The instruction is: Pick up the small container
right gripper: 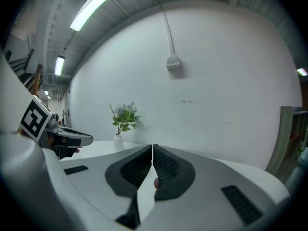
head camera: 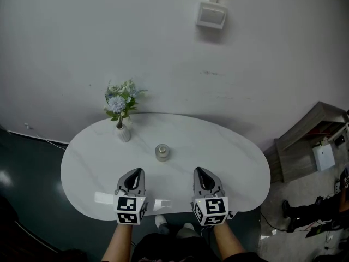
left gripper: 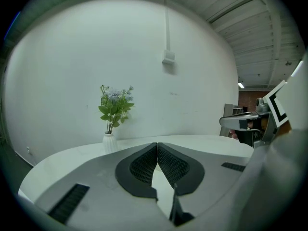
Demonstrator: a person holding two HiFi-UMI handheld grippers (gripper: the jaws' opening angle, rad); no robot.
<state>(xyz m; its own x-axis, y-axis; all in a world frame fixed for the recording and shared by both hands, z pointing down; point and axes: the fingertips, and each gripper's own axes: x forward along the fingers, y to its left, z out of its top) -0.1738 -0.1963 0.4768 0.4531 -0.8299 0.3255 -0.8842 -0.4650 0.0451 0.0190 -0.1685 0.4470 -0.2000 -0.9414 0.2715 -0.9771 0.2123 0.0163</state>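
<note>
Currently the small container (head camera: 162, 152) stands upright near the middle of the oval white tabletop (head camera: 234, 168), with nothing touching it. It is round and pale grey, and its top looks darker; finer detail is too small to make out. Both tools sit over the near edge of the tabletop, well short of the container, one on either side of it.

The left tool (head camera: 137, 172) points toward the far edge. In the left gripper view its two ribbed black pads are pressed together at the tips (left gripper: 157, 146), with nothing between them. The right tool (head camera: 199, 171) is level with it at the near edge, and in the right gripper view its jaws likewise meet at the tips (right gripper: 152, 148) and pinch nothing. A small pinkish spot shows through the gap lower down between those pads, but I cannot tell what it is. Whether either tool rests on the tabletop or hangs just above it is not clear.

At the far left edge of the tabletop stands a white vase (head camera: 124, 131) holding pale blue flowers (head camera: 121, 100) with green leaves, apart from the container. A white wall (head camera: 262, 53) rises behind the tabletop, with a small white box (head camera: 211, 14) mounted on it. A wooden unit (head camera: 305, 141) stands on the floor beyond the right edge.
</note>
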